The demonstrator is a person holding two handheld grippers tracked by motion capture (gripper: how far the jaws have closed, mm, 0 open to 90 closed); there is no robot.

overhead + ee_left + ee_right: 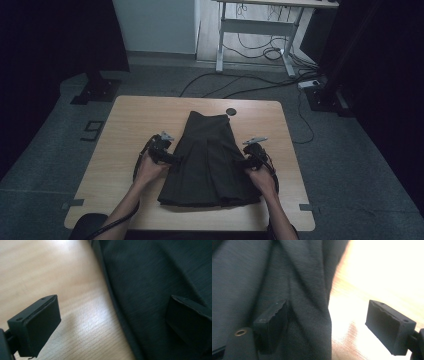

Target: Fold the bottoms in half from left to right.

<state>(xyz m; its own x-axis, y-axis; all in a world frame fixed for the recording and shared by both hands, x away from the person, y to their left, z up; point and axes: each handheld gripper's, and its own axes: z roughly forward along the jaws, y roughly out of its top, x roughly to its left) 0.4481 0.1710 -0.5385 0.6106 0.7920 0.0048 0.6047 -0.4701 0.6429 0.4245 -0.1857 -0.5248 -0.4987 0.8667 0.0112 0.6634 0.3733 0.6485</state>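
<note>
Lying flat: dark pleated skirt on the wooden table.
Left gripper: at the skirt's left edge, jaws wide, straddling the hem.
Right gripper: at the skirt's right edge, jaws wide, gripping nothing.

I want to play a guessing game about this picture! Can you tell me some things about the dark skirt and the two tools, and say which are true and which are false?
1. The dark skirt lies flat on the wooden table. True.
2. The left tool has its jaws squeezed shut. False: they stand wide apart, one over the wood and one over the cloth, straddling the skirt's edge.
3. The right tool is open too, with the skirt's edge between its jaws. True.
4. The skirt hangs in the air between the tools. False: it rests on the table.
5. A small black round spot sits on the table beyond the skirt's narrow end. True.
</note>
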